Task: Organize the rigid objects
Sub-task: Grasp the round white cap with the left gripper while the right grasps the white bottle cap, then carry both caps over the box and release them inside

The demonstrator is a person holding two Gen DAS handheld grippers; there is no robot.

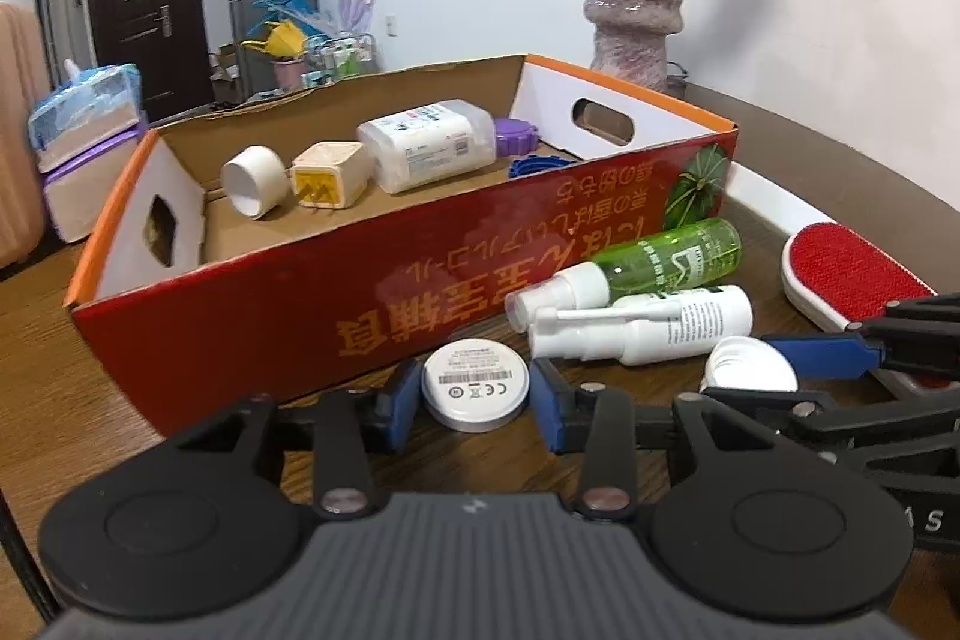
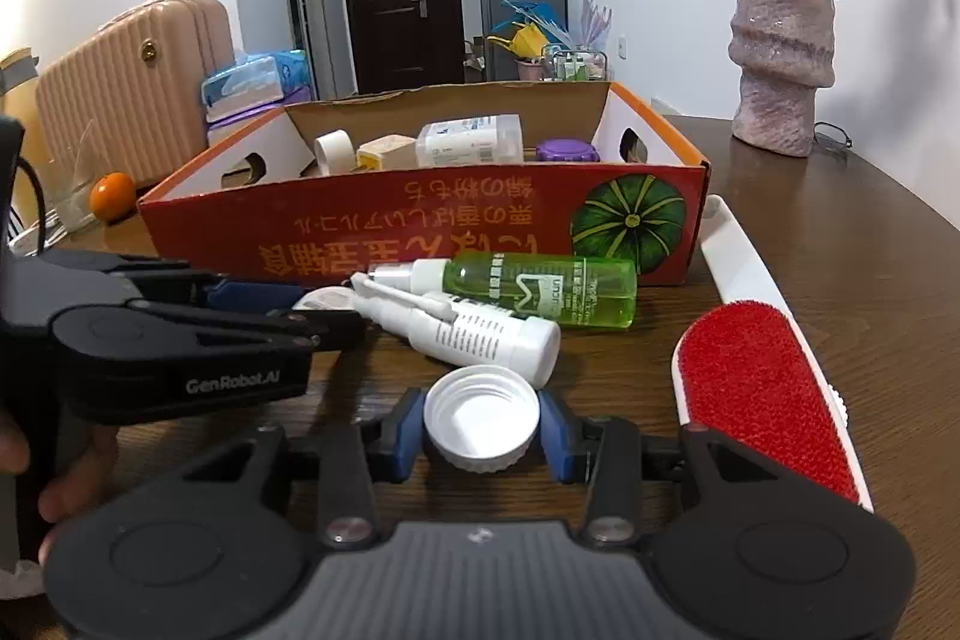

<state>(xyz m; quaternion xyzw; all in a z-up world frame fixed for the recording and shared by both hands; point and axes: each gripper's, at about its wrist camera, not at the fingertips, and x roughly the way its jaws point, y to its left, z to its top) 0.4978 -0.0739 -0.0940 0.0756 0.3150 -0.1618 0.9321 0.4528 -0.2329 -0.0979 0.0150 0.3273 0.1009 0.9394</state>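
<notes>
White ribbed cap (image 2: 482,417), hollow upward, between right gripper (image 2: 482,427) pads.

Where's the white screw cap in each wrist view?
Left wrist: the white cap sits right of centre, low, partly behind the right gripper.
Right wrist: the cap is bottom centre, between the jaws.
Shared landmark: the green spray bottle lying by the red box.

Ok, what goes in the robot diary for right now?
left gripper: around round white device | right gripper: around white cap | box: partly filled
</notes>
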